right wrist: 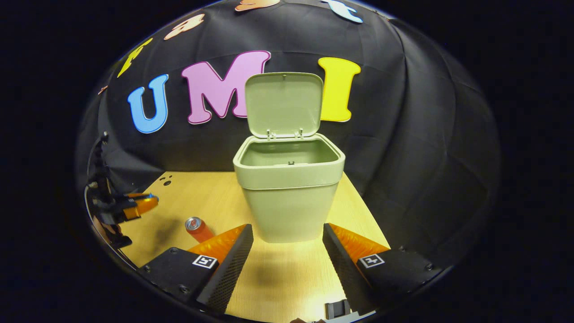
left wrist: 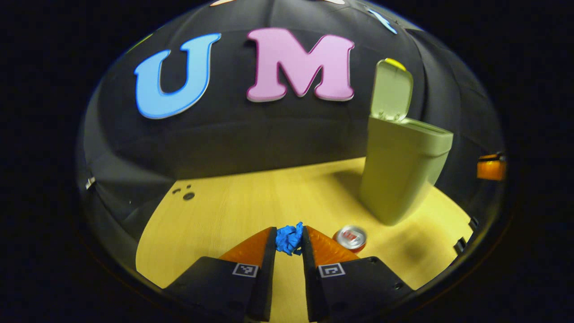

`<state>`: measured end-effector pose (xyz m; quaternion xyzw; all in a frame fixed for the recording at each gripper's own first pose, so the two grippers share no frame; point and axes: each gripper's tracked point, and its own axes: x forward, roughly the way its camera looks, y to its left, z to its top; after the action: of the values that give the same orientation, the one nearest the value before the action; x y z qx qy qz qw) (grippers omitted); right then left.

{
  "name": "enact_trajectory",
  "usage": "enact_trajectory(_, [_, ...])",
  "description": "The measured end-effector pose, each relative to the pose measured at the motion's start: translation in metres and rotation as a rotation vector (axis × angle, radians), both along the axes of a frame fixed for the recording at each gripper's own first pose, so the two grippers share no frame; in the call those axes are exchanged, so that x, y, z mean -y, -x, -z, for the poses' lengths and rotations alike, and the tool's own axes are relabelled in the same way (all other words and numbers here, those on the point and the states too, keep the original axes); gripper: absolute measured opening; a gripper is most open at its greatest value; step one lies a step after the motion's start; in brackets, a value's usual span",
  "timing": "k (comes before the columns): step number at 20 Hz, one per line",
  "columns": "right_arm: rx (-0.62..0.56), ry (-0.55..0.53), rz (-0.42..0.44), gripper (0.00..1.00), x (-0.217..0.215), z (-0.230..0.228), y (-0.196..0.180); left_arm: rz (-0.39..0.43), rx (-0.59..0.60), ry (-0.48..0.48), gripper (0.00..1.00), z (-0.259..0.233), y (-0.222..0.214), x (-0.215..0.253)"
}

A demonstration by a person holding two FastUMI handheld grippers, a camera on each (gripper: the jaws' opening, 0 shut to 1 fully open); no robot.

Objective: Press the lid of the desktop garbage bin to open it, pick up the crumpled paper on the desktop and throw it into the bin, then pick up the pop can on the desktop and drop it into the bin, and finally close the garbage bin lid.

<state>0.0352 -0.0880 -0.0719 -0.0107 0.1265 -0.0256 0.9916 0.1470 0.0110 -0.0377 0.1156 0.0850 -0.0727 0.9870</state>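
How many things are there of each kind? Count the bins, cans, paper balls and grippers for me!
Garbage bin, lid up: 1
Pop can, standing on the desktop: 1
Crumpled paper, held between the left gripper's fingers: 1
Grippers: 2, the left gripper and the right gripper
Total: 5

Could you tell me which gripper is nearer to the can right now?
Left. The left gripper, shut on the paper, hangs just beside the can; the right gripper faces the bin, farther off.
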Motion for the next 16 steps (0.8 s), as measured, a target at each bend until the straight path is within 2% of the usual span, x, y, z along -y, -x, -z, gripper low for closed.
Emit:
enact_trajectory(5, [0.022,-0.054,0.037,0.98,0.031,0.003,-0.001,0.204,0.053,0.044,0.34,-0.075,-0.002,0.108])
enact_trajectory(7, [0.038,-0.043,0.049,0.99,0.04,0.003,-0.001,0.275,0.051,0.087,0.34,-0.092,-0.002,0.152])
enact_trajectory(9, [0.042,-0.034,0.053,0.99,0.052,0.003,-0.001,0.344,0.052,0.085,0.34,-0.103,-0.009,0.196])
enact_trajectory(13, [0.025,-0.059,0.046,0.99,0.059,0.01,0.001,0.433,0.032,0.043,0.34,-0.093,-0.035,0.269])
enact_trajectory(16, [0.027,-0.084,0.047,0.99,0.061,0.01,0.003,0.467,0.0,0.059,0.34,-0.079,-0.053,0.305])
